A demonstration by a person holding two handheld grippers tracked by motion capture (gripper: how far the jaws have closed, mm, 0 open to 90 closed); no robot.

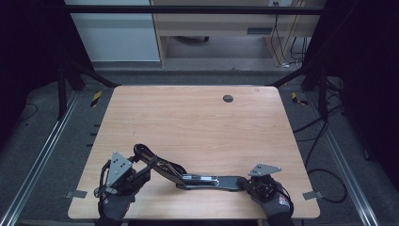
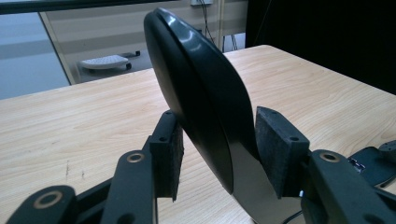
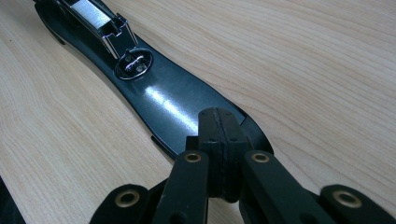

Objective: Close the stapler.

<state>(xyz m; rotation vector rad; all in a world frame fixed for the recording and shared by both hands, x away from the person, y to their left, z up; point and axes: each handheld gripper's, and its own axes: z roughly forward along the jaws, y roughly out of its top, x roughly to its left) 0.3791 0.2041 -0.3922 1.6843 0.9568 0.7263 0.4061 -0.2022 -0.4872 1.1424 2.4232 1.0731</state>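
You are working a long black stapler [image 1: 202,180] lying opened out near the tabletop's [image 1: 197,117] front edge. Your right gripper [image 3: 219,140], jaws pressed together, is bearing down on the base's end, pinning it flat. Your left gripper [image 2: 217,149] is straddling the raised arm [image 2: 201,93], jaws part-open; its pads are touching or nearly touching the arm. Be squeezing squarely across the arm while keeping the base pinned. No brand or writing is reading clearly.
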